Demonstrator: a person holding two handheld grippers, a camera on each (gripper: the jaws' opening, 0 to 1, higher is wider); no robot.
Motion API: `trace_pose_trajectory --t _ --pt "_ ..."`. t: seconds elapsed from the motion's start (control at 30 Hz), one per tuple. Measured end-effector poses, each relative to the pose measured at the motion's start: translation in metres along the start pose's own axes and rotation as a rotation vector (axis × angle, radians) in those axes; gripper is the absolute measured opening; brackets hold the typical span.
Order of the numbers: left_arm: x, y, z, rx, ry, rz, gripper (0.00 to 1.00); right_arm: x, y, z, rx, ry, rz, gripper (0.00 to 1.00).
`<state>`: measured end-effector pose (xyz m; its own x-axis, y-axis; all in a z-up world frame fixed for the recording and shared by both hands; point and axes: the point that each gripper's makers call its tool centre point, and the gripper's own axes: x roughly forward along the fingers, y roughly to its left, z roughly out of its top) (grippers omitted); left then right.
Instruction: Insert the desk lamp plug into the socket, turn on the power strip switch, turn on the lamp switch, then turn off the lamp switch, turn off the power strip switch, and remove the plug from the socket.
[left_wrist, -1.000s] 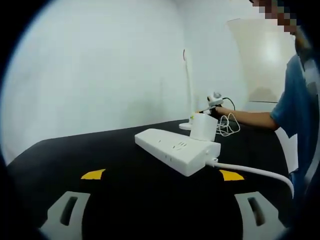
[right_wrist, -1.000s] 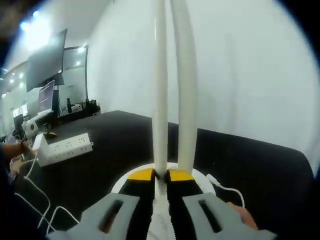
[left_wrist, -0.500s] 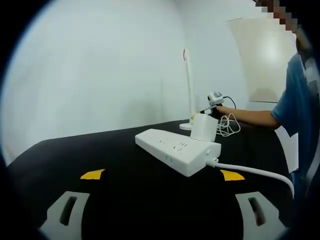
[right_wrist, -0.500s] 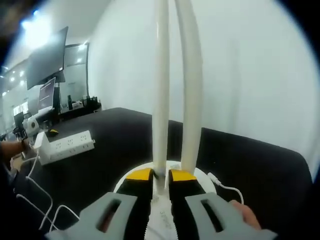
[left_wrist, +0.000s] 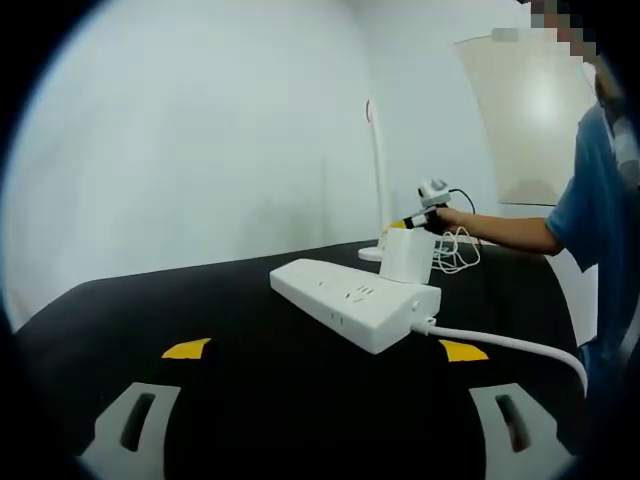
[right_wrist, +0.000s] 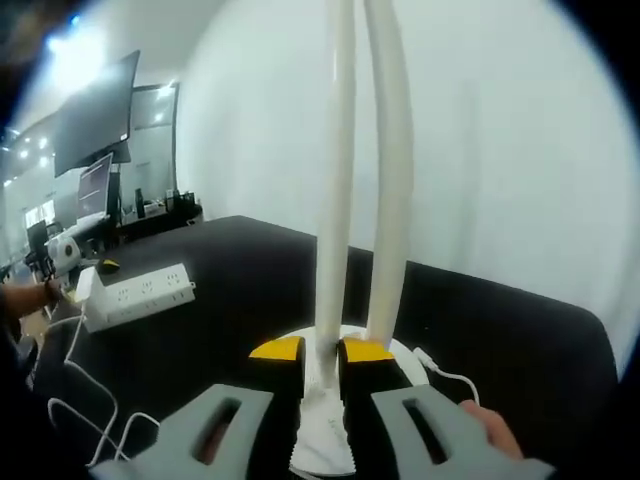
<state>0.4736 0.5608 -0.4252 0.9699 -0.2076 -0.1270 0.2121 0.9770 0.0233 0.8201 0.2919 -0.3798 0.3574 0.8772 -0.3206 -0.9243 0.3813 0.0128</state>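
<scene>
Grey jaws with slots and yellow tips on the right gripper (right_wrist: 320, 352) — blue short sleeve (left_wrist: 585, 195).

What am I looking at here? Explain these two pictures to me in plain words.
There is no robot here. A person holds a two-jaw tool in each hand, and each tool carries its own camera.

The left gripper view looks along the left tool, whose jaws are wide open and hold nothing. Ahead, on a black table, lies a white power strip with a white plug in it.

The right gripper view looks along the right tool. Its jaws are drawn nearly together over the round base of a white desk lamp and grip nothing that I can see.
</scene>
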Motion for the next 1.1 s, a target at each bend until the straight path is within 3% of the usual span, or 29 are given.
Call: trace_pose_trajectory --t 0.27,0.47,0.6,0.83,1.1 --pt "0.002 -0.007 0.001 0.004 0.002 -0.002 0.85 -0.008 -0.005 0.001 0.008 -0.006 -0.020 0.15" --pt "0.003 -0.019 0.004 0.004 0.001 -0.003 0.85 -0.019 -0.012 0.010 0.041 -0.062 -0.073 0.15" --pt "0.003 -0.019 0.004 0.004 0.004 -0.003 0.84 -0.028 -0.009 0.022 0.044 -0.135 -0.094 0.15" --pt "0.004 -0.020 0.004 0.002 0.004 0.001 0.85 -0.023 0.010 0.037 -0.001 -0.142 -0.045 0.15" --pt "0.003 -0.023 0.004 0.000 0.006 0.005 0.85 -0.023 0.049 0.050 -0.033 -0.152 -0.004 0.16"
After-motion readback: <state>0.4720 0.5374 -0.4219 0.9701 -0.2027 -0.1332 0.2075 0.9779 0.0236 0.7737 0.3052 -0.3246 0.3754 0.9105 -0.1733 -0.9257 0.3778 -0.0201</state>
